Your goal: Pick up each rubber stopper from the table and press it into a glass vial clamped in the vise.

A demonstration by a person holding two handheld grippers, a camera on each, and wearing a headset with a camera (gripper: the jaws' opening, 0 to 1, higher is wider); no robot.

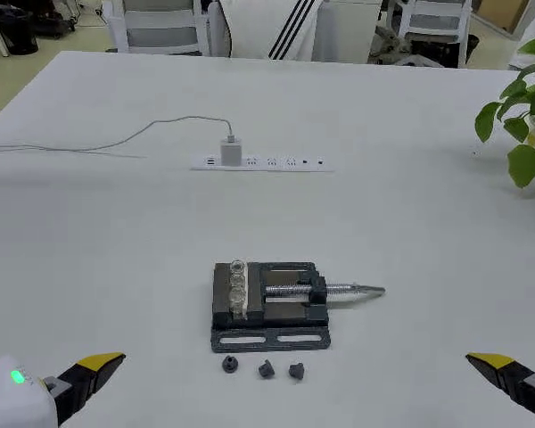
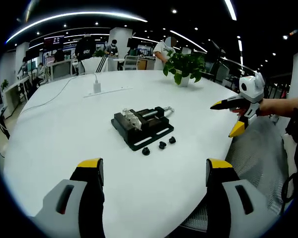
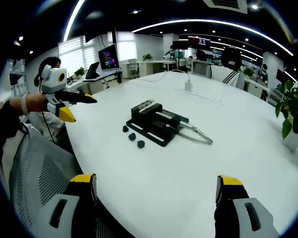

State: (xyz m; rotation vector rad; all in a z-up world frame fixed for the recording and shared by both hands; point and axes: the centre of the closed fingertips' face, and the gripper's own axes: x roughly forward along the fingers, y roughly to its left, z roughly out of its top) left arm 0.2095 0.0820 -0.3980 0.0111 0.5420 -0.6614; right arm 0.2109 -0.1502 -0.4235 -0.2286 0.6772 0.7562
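In the left gripper view, the left gripper (image 2: 154, 165) has its fingers spread wide with nothing between them. Straight ahead and well apart from the tips, three rubber stoppers (image 2: 162, 145) lie in a loose row on the white tabletop (image 2: 64, 129). They sit just on the near side of the vise (image 2: 148, 130), where the glass vials (image 2: 130, 118) stand clamped in a tight row. The right gripper (image 2: 228, 118) hovers off to the right of these fingers, likewise agape and empty.

In the right gripper view, its own fingers are wide open and bare. The stoppers lie ahead, slightly left of the gap, nearer than the vise. The screw handle (image 3: 198, 133) points off to the right, away from them.

In the head view, the stoppers sit between the two yellow-tipped pairs of fingers, and nothing blocks the approach. A power strip (image 1: 263, 162) and a potted plant (image 1: 526, 125) lie far beyond.

The stoppers look small, light, soft and grippy, and a nudge would probably make them skitter. A pinch across the broad head, plug end down, seems best. The glass is brittle and the vials stand close together, so the press should go straight down, with care for the neighbouring vials.
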